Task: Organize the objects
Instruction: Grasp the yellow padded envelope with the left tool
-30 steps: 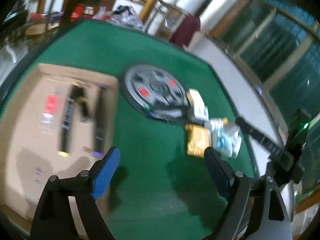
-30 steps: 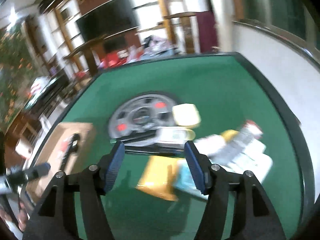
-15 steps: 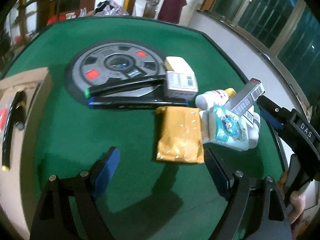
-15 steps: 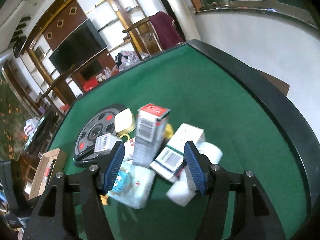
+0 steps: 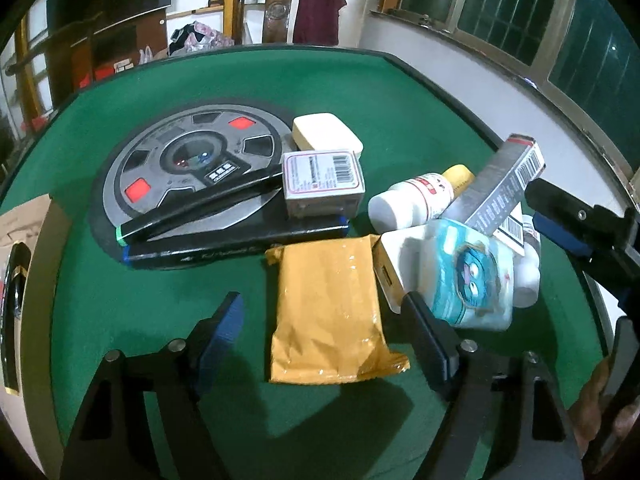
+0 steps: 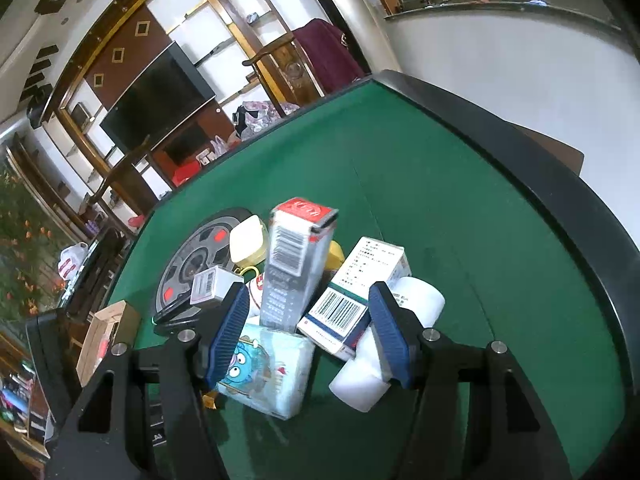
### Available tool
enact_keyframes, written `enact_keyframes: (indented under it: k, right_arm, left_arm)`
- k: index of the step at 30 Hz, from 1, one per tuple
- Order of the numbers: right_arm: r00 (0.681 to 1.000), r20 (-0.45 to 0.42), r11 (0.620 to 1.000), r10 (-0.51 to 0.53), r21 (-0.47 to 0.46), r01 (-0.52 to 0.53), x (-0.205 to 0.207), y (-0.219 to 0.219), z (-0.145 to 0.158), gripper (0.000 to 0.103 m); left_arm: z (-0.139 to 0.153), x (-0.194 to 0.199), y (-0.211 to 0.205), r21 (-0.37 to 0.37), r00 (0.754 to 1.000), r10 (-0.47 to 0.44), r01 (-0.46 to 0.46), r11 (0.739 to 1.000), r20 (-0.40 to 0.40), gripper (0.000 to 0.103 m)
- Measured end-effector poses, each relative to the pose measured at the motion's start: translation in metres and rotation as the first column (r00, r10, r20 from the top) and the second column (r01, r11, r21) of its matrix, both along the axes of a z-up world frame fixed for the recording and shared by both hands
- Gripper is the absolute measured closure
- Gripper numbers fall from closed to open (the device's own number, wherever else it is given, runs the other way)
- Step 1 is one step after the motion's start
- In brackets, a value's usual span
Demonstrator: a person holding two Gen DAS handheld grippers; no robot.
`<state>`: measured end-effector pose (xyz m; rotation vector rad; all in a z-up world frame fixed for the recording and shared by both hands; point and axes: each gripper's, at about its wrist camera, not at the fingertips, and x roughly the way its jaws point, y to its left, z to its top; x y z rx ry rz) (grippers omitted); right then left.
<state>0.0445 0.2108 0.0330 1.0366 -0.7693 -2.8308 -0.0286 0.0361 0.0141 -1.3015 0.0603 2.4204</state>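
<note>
L gripper hung over the green table, jaws closing but not yet pressing; the yellow padded packet lay flat between them, clear of both pads; R gripper sat at a medium gap above the pile, nothing pinched; its fingers straddled the blue-and-white barcode box w/o visible contact; white roll lay just under the right-hand pad. Outward from there: blue cartoon tissue pack lay beside the packet, touching a white box edge; a grey barcode carton leaned tilted across the pack and a white bottle; yellow-capped item behind the bottle, too hidden to name. Further back, a small labelled box rested on a long dark box; cream case behind it; black marker lay across the grey round disc. Cardboard tray at table's left edge, well apart from the pile.
</note>
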Motion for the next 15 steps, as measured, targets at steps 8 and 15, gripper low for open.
enact_keyframes:
  k: [8,15]
  right_arm:
    - [1.0,0.009,0.999,0.001,0.034,-0.001,0.0,-0.002,-0.004,0.042]
    - [1.0,0.011,0.999,0.005,0.048,-0.006,0.0,-0.002,-0.006,0.042]
  left_arm:
    - [-0.004,0.007,-0.004,-0.01,1.0,0.008,-0.008,1.0,-0.018,0.064]
    - [0.03,0.036,-0.046,0.11,0.997,0.061,-0.055,0.992,-0.056,0.064]
